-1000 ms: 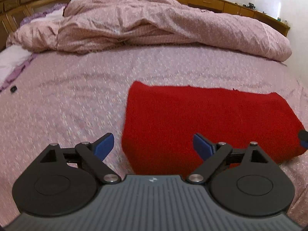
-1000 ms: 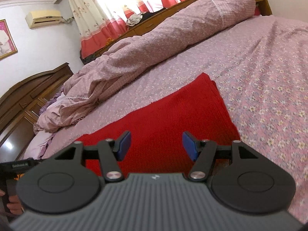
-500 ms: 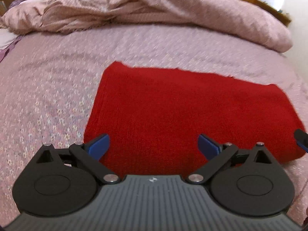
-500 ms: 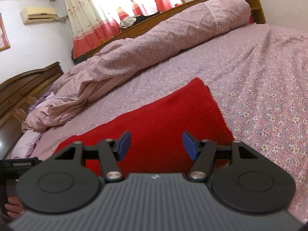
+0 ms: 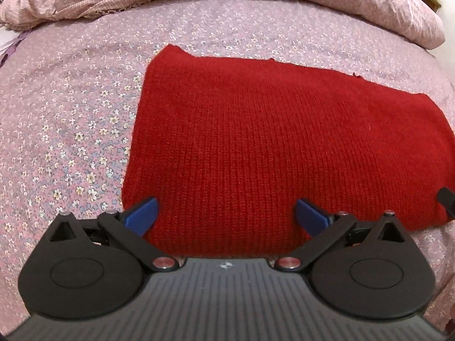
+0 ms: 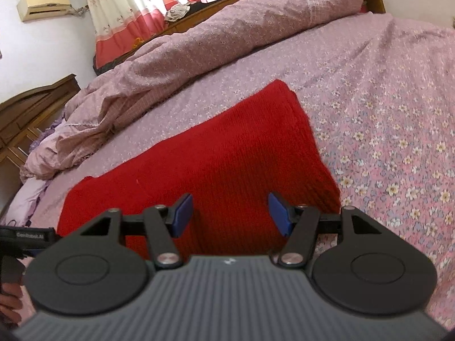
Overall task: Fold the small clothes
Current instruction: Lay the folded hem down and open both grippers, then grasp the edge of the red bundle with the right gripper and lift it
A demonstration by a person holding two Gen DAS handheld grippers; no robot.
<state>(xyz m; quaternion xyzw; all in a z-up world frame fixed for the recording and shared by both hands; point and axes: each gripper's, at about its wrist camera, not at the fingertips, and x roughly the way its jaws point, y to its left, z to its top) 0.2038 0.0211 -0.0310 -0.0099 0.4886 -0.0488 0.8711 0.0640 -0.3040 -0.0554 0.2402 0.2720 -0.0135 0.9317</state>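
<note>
A red knitted garment point(image 5: 270, 142) lies folded into a flat rectangle on the flowered bedsheet point(image 5: 71, 99). My left gripper point(image 5: 226, 203) hovers over its near left corner, jaws wide open, nothing between the blue pads. In the right wrist view the same garment point(image 6: 213, 156) runs off to the left. My right gripper point(image 6: 229, 199) stands open above its near right end, pads apart and clear of the knit. The left gripper's body point(image 6: 25, 237) and a hand point(image 6: 8, 292) show at the left edge there.
A crumpled pink duvet point(image 5: 256, 0) is heaped along the far side of the bed point(image 6: 227, 42). A wooden headboard point(image 6: 28, 108) stands at the left. Curtains point(image 6: 128, 14) hang behind. Flowered sheet point(image 6: 398, 142) spreads right of the garment.
The left gripper has tipped down and come closer to the garment, its jaws spreading wider. The right gripper has sunk a little toward the garment's right end.
</note>
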